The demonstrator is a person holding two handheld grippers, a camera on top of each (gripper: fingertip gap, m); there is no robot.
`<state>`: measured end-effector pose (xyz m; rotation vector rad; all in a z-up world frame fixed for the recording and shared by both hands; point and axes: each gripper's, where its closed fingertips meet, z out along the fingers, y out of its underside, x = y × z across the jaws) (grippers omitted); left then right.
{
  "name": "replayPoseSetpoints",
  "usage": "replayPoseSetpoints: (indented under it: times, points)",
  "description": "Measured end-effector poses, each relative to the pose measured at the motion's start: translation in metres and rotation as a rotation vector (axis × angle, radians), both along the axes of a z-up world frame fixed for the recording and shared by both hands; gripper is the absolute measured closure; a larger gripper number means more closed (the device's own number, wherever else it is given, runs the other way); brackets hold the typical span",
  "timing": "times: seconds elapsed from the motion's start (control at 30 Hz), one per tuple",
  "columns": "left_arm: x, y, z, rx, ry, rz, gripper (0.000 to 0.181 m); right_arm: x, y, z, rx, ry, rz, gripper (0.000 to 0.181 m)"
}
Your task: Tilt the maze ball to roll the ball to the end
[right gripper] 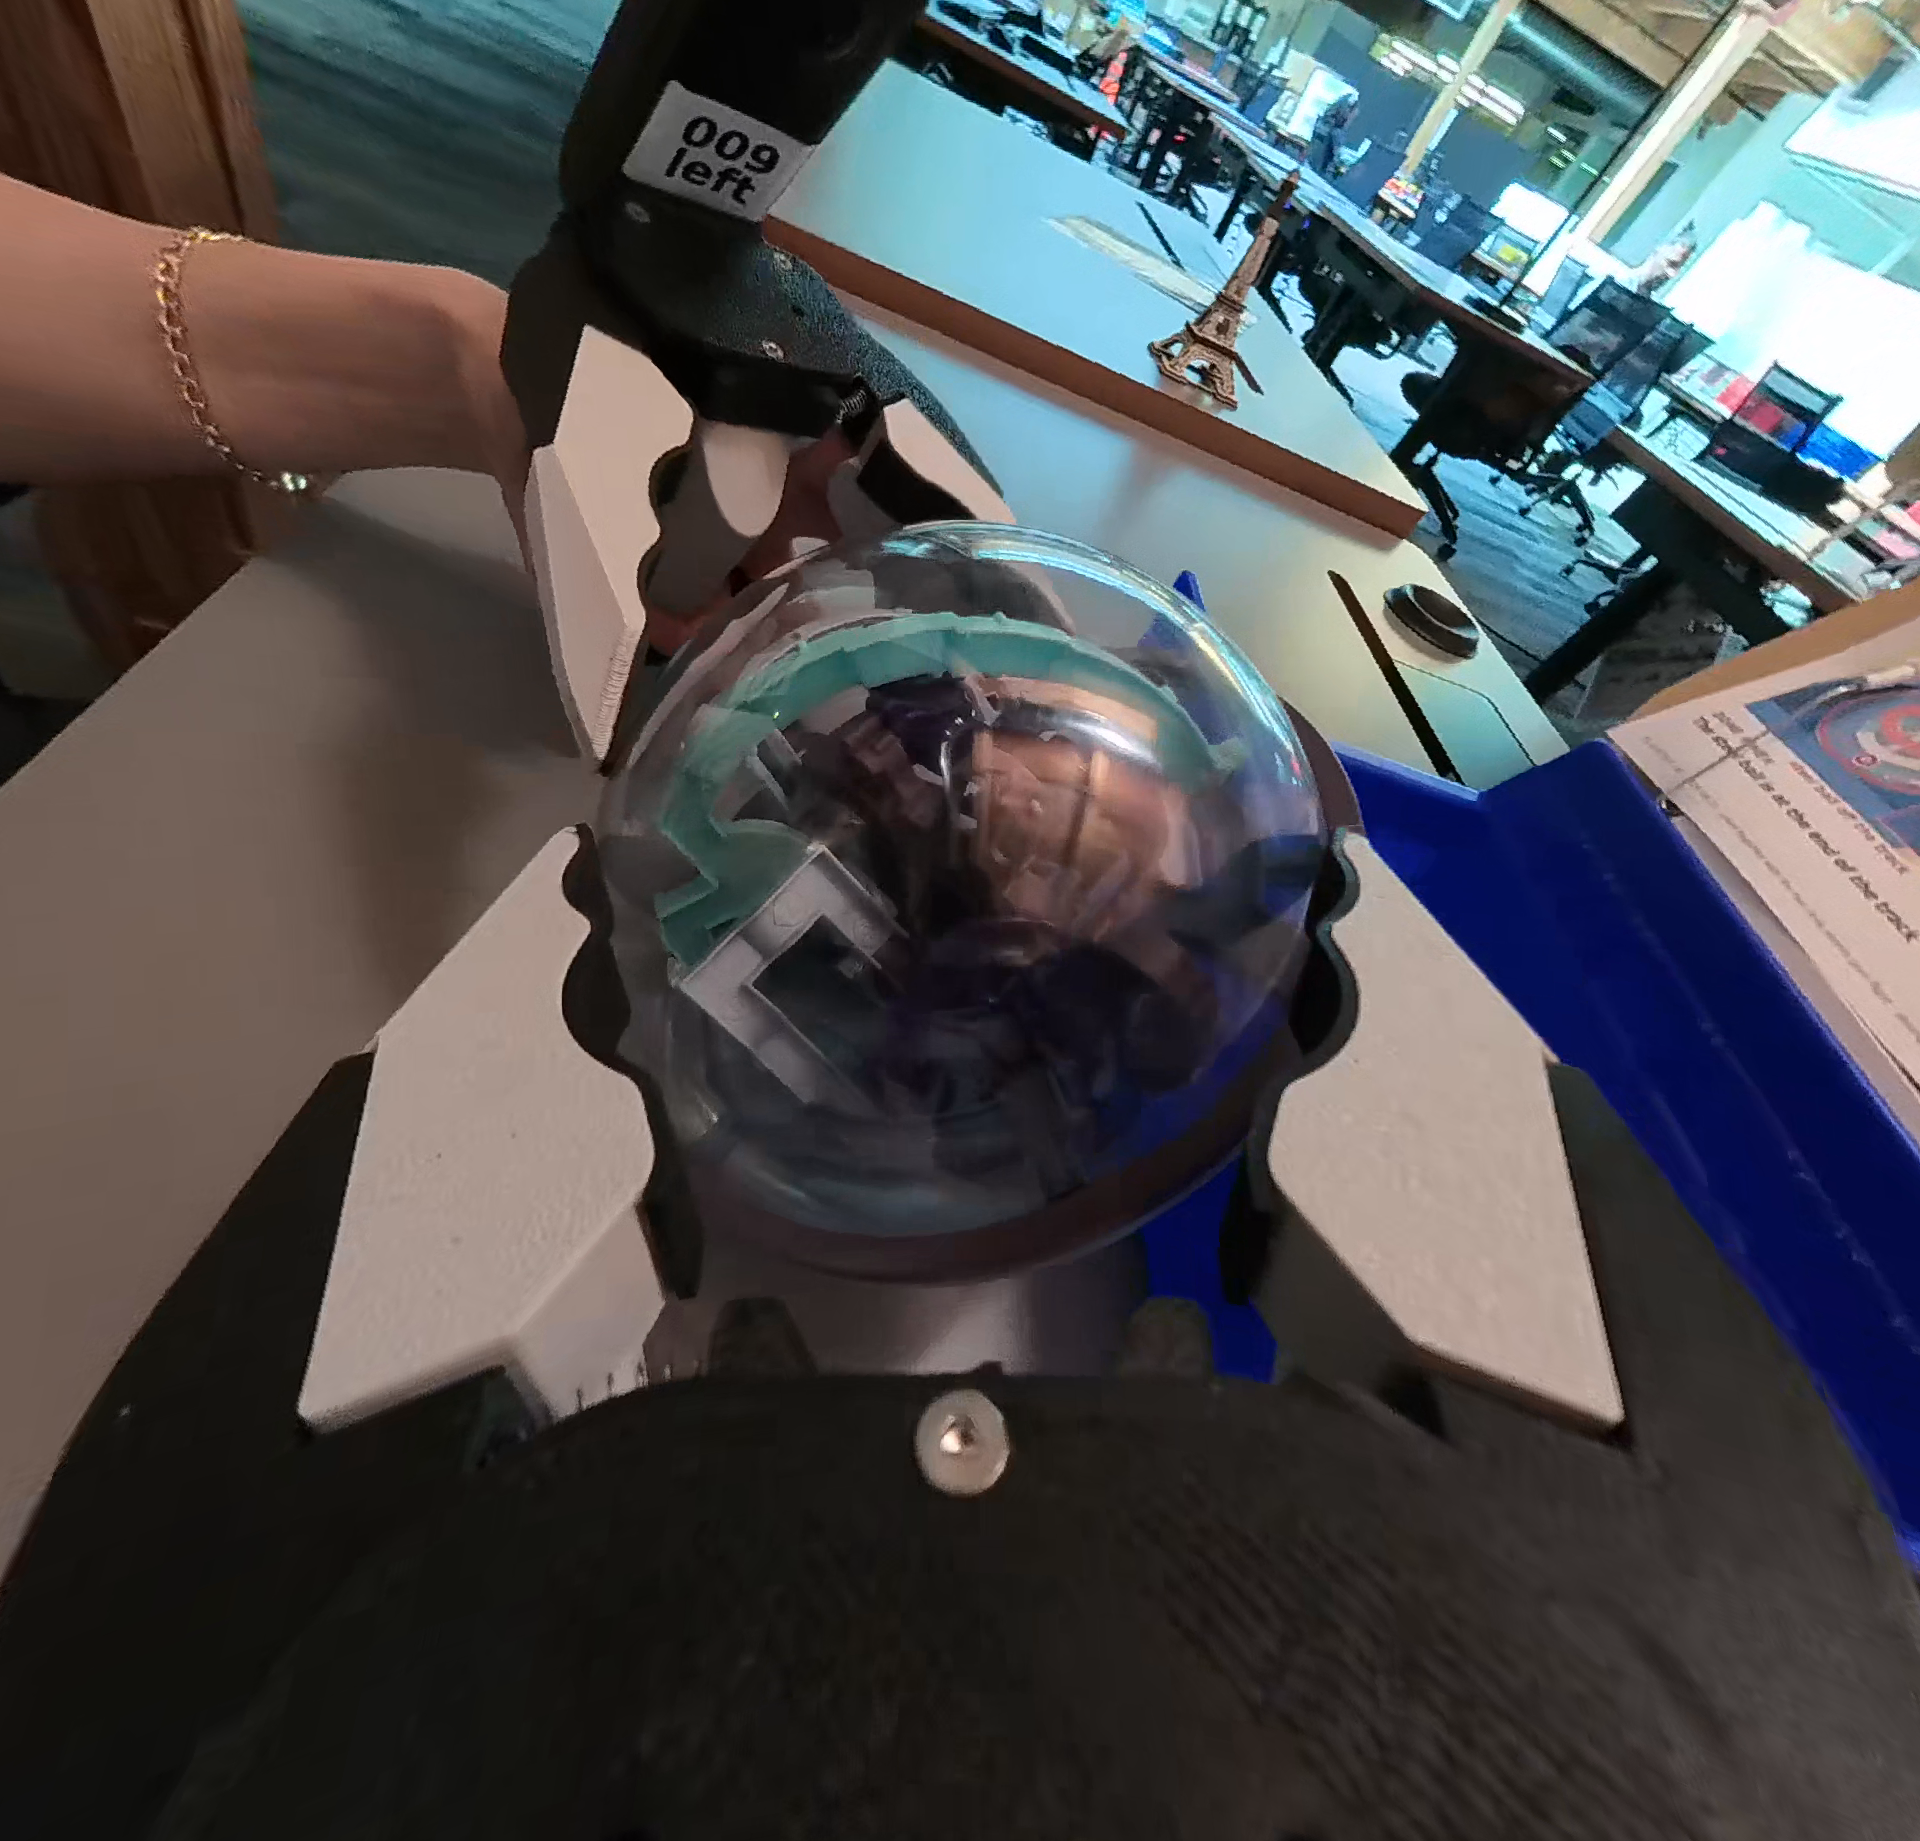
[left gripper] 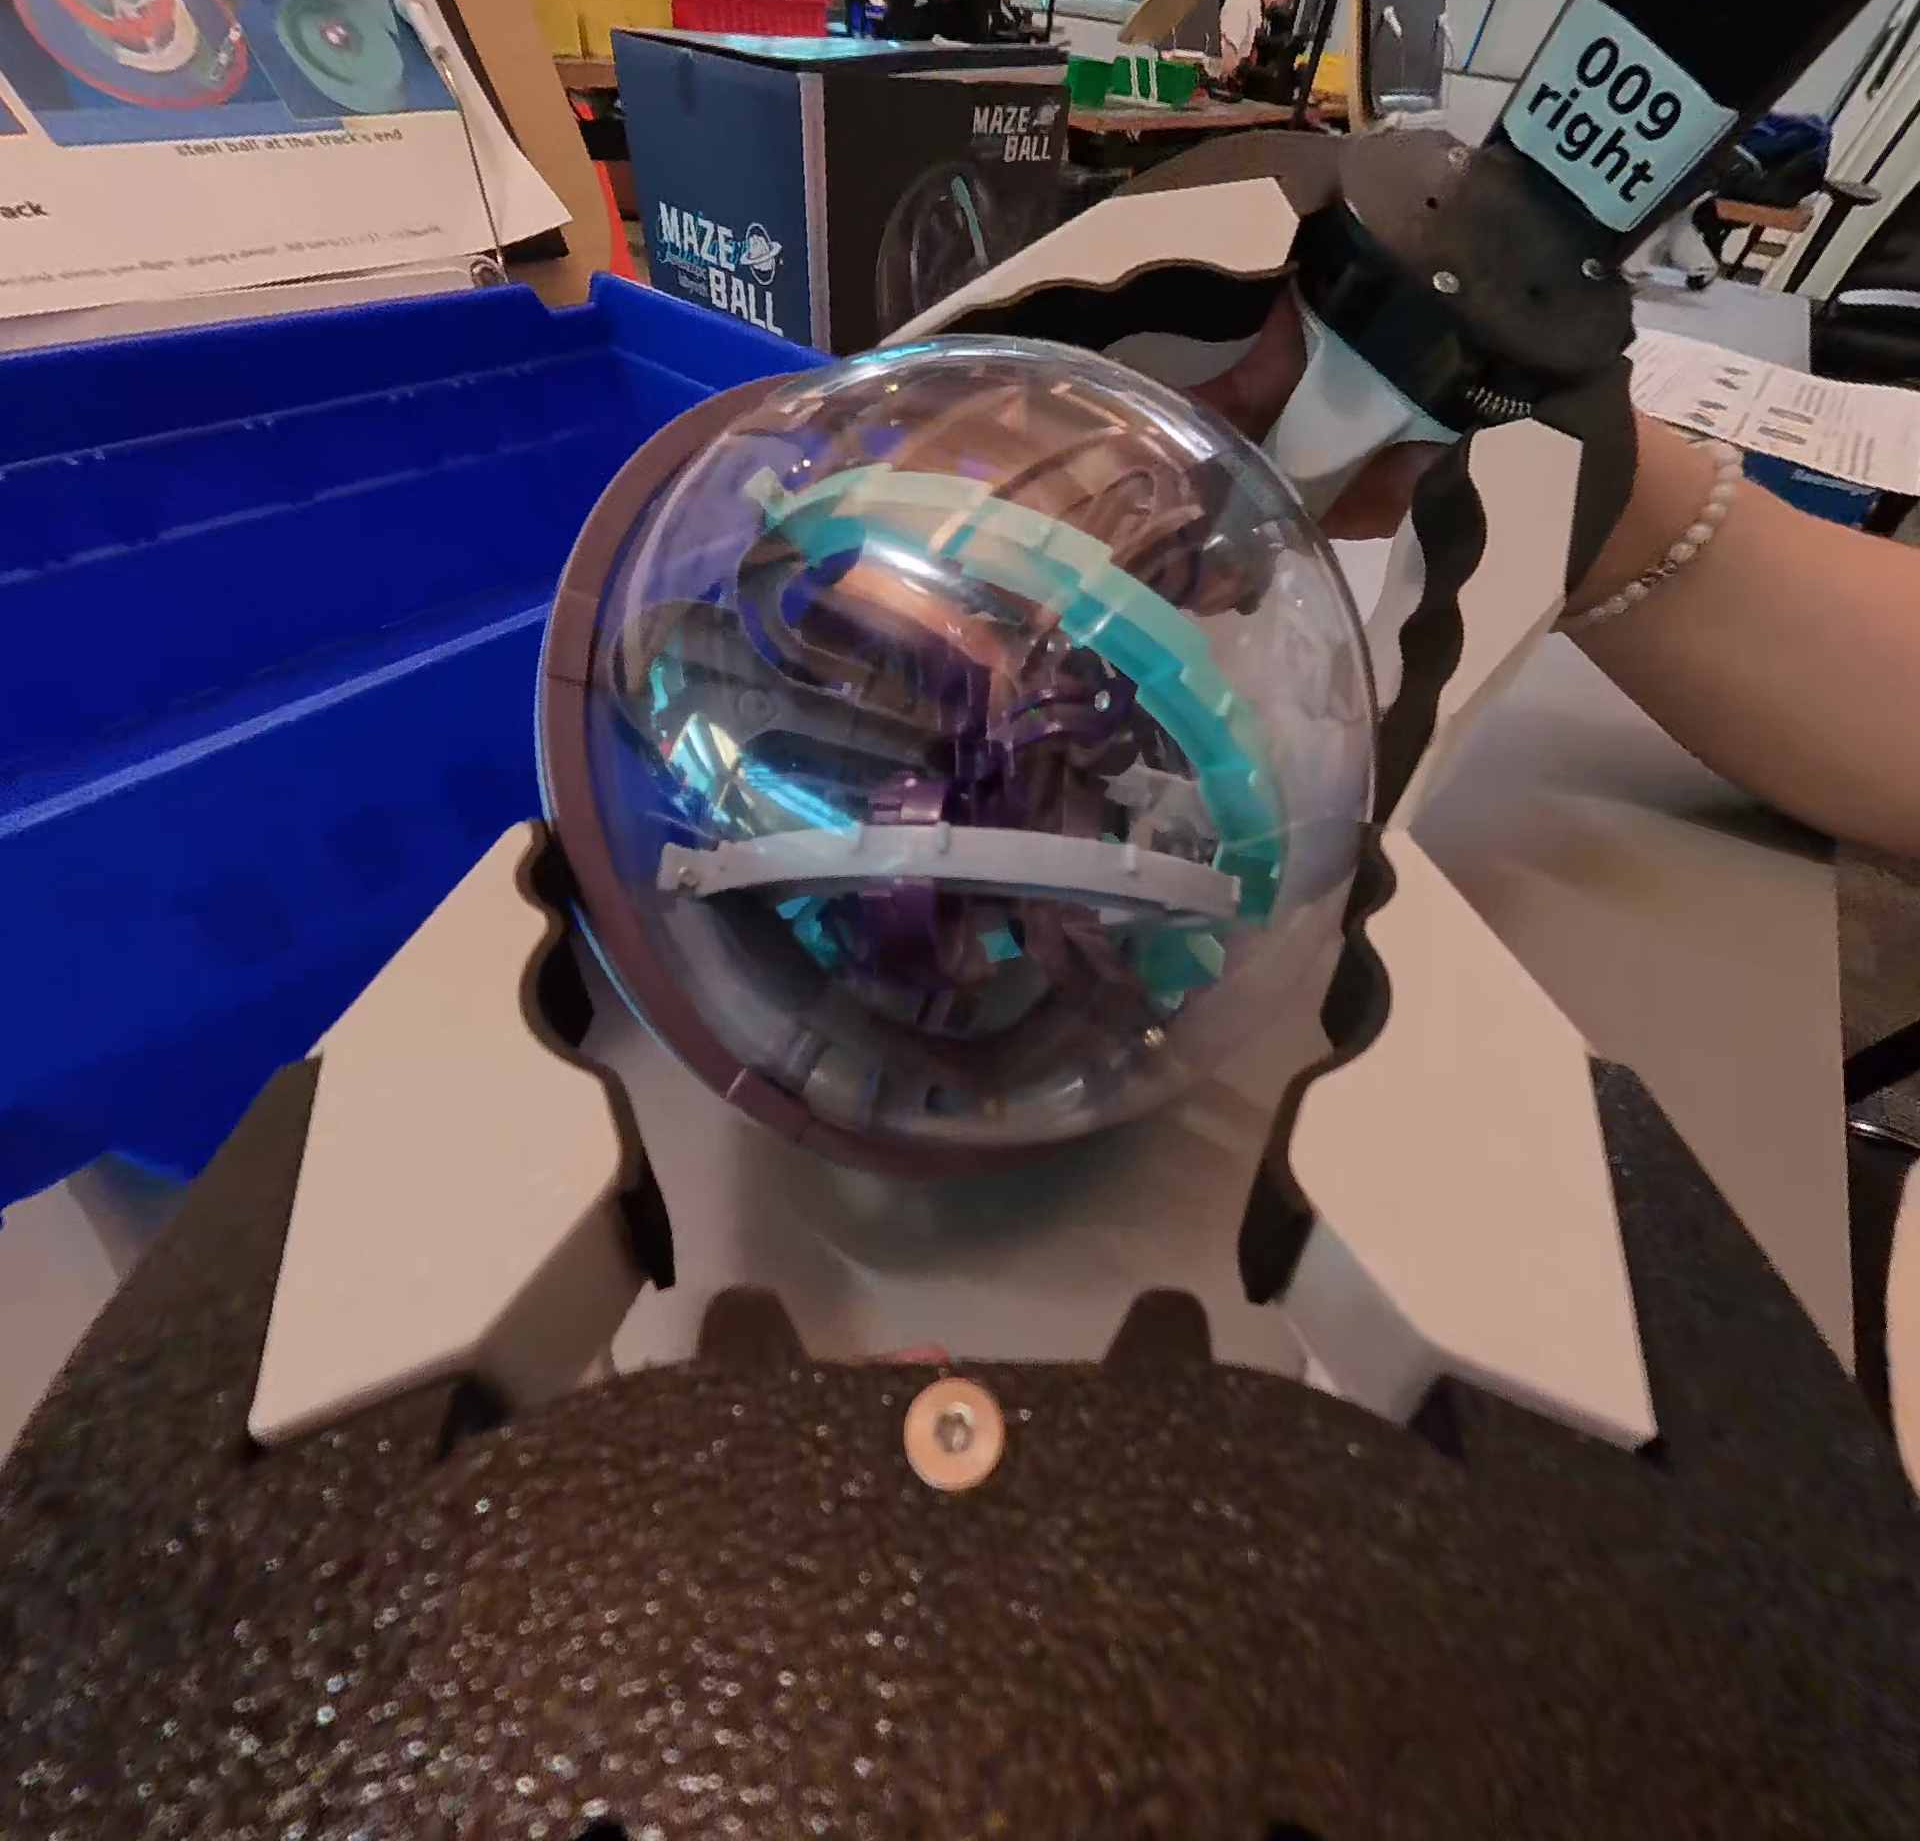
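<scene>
- Clear plastic forms the shell of the maze ball (left gripper: pixel 956 752), a sphere with teal, grey and purple tracks inside and a dark maroon band around its seam.
- The left gripper (left gripper: pixel 951 856), black with pale wavy-edged fingers, pinches the sphere from both sides; in the left wrist view the fingers (left gripper: pixel 551 950) touch the shell at 9 and 3 o'clock.
- The right gripper (right gripper: pixel 956 939) clamps the same sphere in like manner, its jaws pressed against the shell at 9 and 3 o'clock in the right wrist view.
- In the left wrist view the right gripper comes in from 1 o'clock, held by a hand (left gripper: pixel 1766 638) wearing a bead bracelet.
- In the right wrist view the left gripper (right gripper: pixel 675 586) comes in from 11 o'clock, held by a hand (right gripper: pixel 343 378) wearing a chain bracelet.
- The sphere appears lifted clear of the pale grey table (right gripper: pixel 260 752); whether it touches the surface I cannot tell.
- The small steel ball inside cannot be made out.
- A blue plastic bin (left gripper: pixel 260 596) sits at 9 o'clock of the sphere in the left wrist view.
- A dark blue product box (left gripper: pixel 727 181) stands at 12 o'clock, beyond the bin.
- A printed instruction sheet (left gripper: pixel 260 129) leans at 11 o'clock.
- A small brown tower model (right gripper: pixel 1226 305) stands on the far desk at 1 o'clock in the right wrist view.
</scene>
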<state>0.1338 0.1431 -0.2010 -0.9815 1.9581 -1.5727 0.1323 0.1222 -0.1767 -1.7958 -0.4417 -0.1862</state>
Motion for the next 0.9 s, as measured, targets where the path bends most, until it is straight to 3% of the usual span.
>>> replayPoseSetpoints:
  times: [0.27,0.5,0.9]
  points:
    - [0.001,-0.013,0.014,0.011,0.107,-0.075,0.042,0.002,-0.018,-0.004,0.005,0.290,-0.134,0.051]
    - [0.003,-0.021,0.018,0.079,0.187,-0.108,0.046,0.002,-0.028,-0.008,-0.011,0.324,-0.195,0.051]
    - [0.018,-0.030,0.025,0.055,0.336,-0.133,0.046,0.002,-0.032,-0.013,0.109,0.673,-0.301,0.052]
